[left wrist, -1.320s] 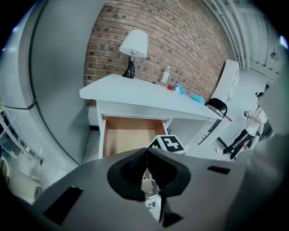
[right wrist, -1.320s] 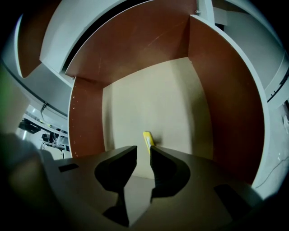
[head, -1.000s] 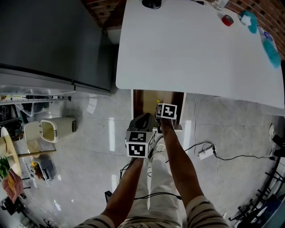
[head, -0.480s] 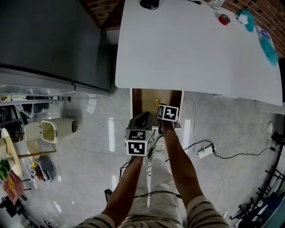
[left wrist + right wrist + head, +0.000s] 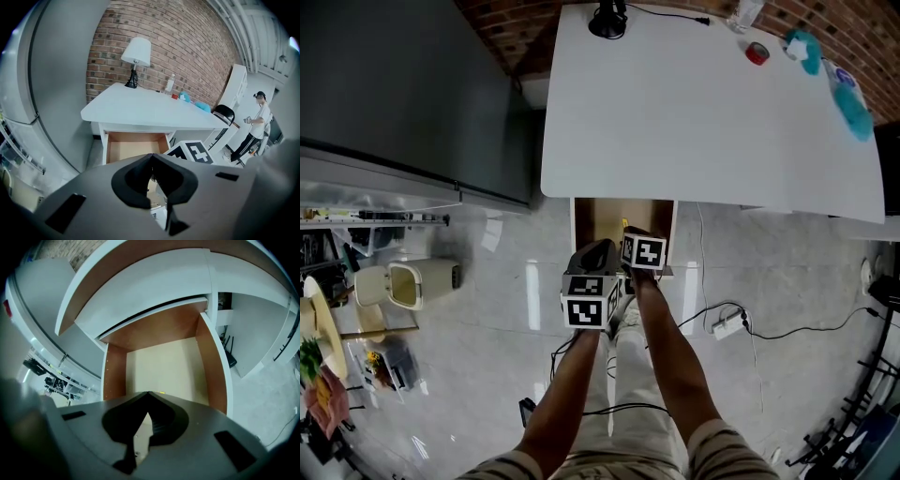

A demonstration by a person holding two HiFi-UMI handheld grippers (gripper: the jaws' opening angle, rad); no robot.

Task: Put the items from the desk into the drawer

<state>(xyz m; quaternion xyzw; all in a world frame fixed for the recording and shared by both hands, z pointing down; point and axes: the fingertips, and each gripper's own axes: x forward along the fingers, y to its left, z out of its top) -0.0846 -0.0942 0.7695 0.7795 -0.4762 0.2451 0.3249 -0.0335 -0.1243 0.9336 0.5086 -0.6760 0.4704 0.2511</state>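
Observation:
The white desk (image 5: 675, 122) has its wooden drawer (image 5: 598, 217) pulled open below the front edge. A small yellow thing (image 5: 630, 223) lies inside it. On the desk's far right are a red tape roll (image 5: 757, 53), a teal item (image 5: 802, 49) and a blue bottle (image 5: 849, 99). My right gripper (image 5: 149, 393) hangs over the drawer's (image 5: 164, 364) front part, shut and holding nothing. My left gripper (image 5: 151, 155) is shut and empty too, just in front of the drawer (image 5: 136, 146) on the left side.
A black lamp base (image 5: 607, 21) and a clear bottle (image 5: 747, 13) stand at the desk's back edge. A grey cabinet (image 5: 403, 84) flanks the desk on the left. A power strip (image 5: 731, 323) and cables lie on the floor. A person (image 5: 257, 123) stands far right.
The head view has tilted, so more of the desk's back edge shows. My right gripper has shifted slightly back from the desk edge. The left gripper has hardly moved.

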